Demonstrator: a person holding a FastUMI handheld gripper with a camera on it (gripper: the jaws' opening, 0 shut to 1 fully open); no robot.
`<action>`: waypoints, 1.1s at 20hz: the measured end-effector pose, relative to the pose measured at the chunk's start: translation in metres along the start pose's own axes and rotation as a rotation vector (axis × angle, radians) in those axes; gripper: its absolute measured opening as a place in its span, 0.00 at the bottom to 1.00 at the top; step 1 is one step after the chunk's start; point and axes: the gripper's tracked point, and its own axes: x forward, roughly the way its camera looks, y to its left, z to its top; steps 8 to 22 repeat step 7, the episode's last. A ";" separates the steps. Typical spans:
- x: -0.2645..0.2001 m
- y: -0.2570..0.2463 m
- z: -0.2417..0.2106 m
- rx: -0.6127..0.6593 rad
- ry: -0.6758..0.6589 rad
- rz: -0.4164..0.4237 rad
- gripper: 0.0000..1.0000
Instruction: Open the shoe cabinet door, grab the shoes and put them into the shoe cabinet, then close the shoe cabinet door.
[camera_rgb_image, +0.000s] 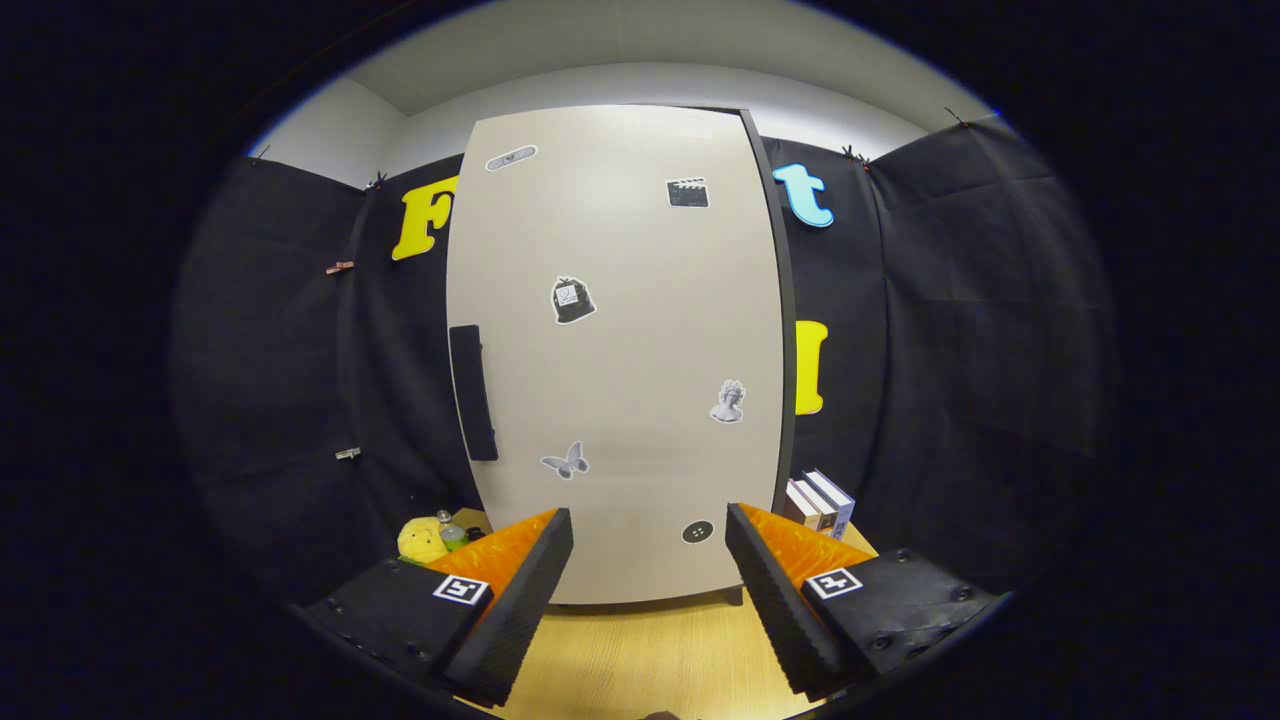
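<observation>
A: What is seen at the far left of the counter (640, 660)?

B: A yellow plush toy (421, 540) is seen there, with a small bottle (450, 531) just beside it on its right. Both are placed near the left lower corner of the shoe cabinet (780, 330).

A: And the cabinet itself?

B: It is stood upright on the counter, beyond the fingers of the hand-held gripper (648, 535). Its door (620, 350) is closed, and nearly the whole front is covered by it. A dark vertical handle (472, 392) is fixed at the door's left edge, about halfway up. Several stickers are scattered over the door: an oblong one (511, 157) at the upper left, a clapperboard (688, 193) at the upper right, a dark bag-like one (572, 299) in the middle, a butterfly (566, 461) lower left, a bust (729, 402) at the right, and a round button-like one (697, 532) near the bottom.

A: How is the hand-held gripper held?

B: It is released: the fingers are spread wide apart, and nothing is grasped between them. The lower part of the door is seen in the gap, and is not touched.

A: What is found to the right?

B: A few books (822, 505) are stood upright just beside the cabinet's right lower corner, beyond the right finger.
</observation>
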 end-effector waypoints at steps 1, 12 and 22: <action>0.002 0.000 0.001 -0.003 0.000 0.000 0.99; 0.009 0.001 -0.003 0.001 0.004 0.003 0.99; 0.009 0.001 -0.003 0.001 0.004 0.003 0.99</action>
